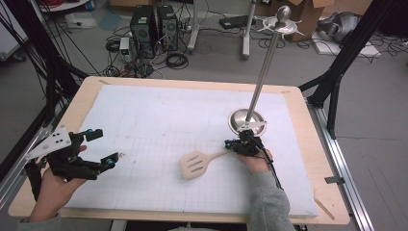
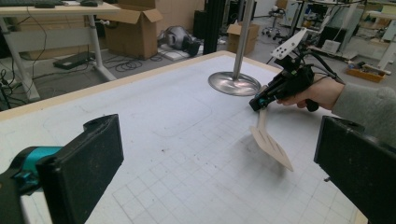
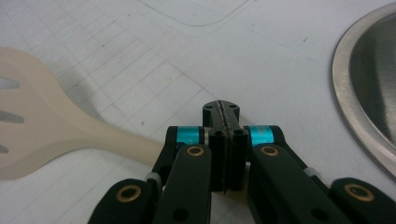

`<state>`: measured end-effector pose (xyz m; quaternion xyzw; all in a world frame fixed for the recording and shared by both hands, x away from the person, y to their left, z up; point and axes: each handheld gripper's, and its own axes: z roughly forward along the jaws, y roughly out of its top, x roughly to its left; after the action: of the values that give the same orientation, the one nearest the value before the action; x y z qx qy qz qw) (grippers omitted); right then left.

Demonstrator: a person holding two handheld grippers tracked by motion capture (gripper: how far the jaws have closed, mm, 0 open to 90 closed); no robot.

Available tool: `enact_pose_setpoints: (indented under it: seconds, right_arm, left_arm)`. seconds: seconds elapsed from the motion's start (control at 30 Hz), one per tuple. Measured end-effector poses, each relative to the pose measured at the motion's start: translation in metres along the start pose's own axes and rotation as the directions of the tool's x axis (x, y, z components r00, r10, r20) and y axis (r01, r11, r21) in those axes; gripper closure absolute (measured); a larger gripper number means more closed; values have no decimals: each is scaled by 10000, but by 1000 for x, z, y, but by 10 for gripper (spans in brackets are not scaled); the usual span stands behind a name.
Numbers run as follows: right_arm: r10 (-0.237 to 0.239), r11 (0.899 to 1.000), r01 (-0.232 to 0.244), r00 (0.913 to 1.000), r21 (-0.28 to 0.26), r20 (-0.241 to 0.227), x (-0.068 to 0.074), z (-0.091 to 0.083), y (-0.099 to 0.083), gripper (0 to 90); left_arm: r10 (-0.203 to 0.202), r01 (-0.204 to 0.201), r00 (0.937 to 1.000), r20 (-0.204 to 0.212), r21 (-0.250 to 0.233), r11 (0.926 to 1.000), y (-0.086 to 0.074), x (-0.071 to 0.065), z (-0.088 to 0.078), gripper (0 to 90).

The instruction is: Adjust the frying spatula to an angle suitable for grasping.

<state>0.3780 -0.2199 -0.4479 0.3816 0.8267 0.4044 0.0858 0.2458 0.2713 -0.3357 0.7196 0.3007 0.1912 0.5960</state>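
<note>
Spatula (image 1: 198, 163): lying on the white gridded mat of the counter (image 1: 91, 91), slotted blade toward the person's left, handle running right into the right tongs; blade looking tilted off the mat in the left gripper view (image 2: 270, 142).
Counter: carrying, largest first, the mat, then a metal stand (image 1: 247, 121) with round base and tall pole at the right rear, then the spatula just in front of that base, near but apart.
Handling, as a judgement: looking pale and wooden or plastic, so probably light, stiff and hard to break; smooth finish likely making for some slip under narrow pads; long lever, so blade end probably wanting to droop or swing when gripped far out at the tip.
Where to hold: best along the handle, short of the neck where widening into the blade; avoiding the flat slotted part, too broad for a pinch.
Right tongs (image 3: 225, 140): clamped tight around the handle end (image 1: 240, 144), pads pressed together in the right gripper view, handle emerging at their left (image 3: 126, 142).
Left tongs (image 1: 103, 147): spread wide, gripping nothing, hovering over the left edge of the mat, well apart from the spatula.
</note>
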Motion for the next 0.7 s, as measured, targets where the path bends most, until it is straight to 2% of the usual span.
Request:
enact_pose_setpoints:
  seconds: [0.13, 0.33, 0.43, 0.5, 0.7]
  right_arm:
    - [99, 9999, -98, 9998, 53, -172, -1, -1, -1, 900]
    - [52, 9999, -48, 9995, 122, -298, -1, -4, -3, 900]
    - [-80, 10000, 80, 9995, -11, -314, 0, -5, -5, 900]
    - [240, 9993, -257, 9976, -265, -649, -3, -7, -11, 900]
    - [18, 9998, -33, 9975, -206, -707, 0, -10, -14, 900]
  left_arm:
    - [-4, 4, 10000, -44, 39, 10000, -1, 0, -2, 18]
    - [-41, 41, 9999, -107, 40, 10000, -3, 0, -4, 18]
    - [-43, 43, 9999, -126, 31, 10000, -3, 0, -5, 18]
    - [-52, 52, 9999, -116, 36, 10000, -3, 1, -4, 18]
    - [-42, 43, 10000, -58, 68, 10000, -3, 1, -2, 18]
